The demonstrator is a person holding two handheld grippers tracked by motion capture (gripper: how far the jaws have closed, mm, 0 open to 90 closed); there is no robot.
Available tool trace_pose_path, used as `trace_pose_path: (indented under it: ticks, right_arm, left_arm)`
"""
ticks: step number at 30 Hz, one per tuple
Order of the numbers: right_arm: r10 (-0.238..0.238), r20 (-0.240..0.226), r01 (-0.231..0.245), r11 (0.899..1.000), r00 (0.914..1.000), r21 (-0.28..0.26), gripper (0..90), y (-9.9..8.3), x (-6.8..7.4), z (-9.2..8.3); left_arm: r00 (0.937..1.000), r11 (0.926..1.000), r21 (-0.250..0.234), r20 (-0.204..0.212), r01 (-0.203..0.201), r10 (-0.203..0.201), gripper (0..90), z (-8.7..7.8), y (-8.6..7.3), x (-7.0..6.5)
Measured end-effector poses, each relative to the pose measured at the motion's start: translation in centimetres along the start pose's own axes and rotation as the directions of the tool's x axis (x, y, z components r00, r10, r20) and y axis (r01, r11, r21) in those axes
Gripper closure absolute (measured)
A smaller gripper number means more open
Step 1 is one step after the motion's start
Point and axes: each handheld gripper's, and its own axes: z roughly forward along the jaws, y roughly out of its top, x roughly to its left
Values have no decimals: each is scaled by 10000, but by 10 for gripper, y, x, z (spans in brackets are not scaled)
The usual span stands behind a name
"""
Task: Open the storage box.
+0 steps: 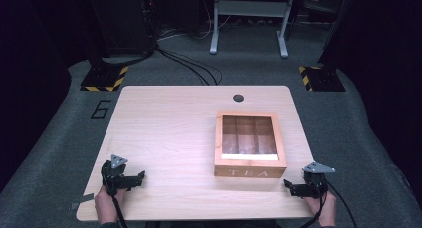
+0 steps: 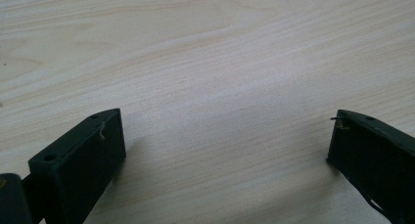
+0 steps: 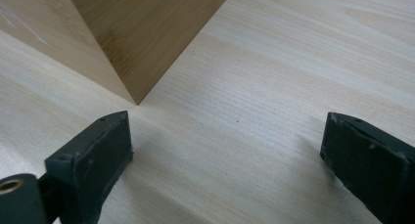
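A wooden tea box (image 1: 250, 145) with a glass lid and "TEA" on its front stands on the light wooden table (image 1: 169, 128), right of centre. My left gripper (image 1: 141, 177) rests near the front left of the table, open, with bare wood between its jaws (image 2: 227, 136). My right gripper (image 1: 287, 185) lies at the front right, just right of the box's near corner (image 3: 137, 94), also open with nothing between its jaws (image 3: 227, 136).
A round cable hole (image 1: 238, 97) sits near the table's far edge. Beyond the table are cables on the grey carpet, a metal frame (image 1: 249, 19) and two stands with yellow-black bases (image 1: 104, 77).
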Motion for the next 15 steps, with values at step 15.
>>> trace_pose_path:
  ticks: [15]
  right_arm:
    - [273, 49, -273, 9996, 9996, 26, 51, 1, 1, -1]
  left_arm:
    - [10000, 10000, 14, -48, 28, -28, 4, -1, 0, 0]
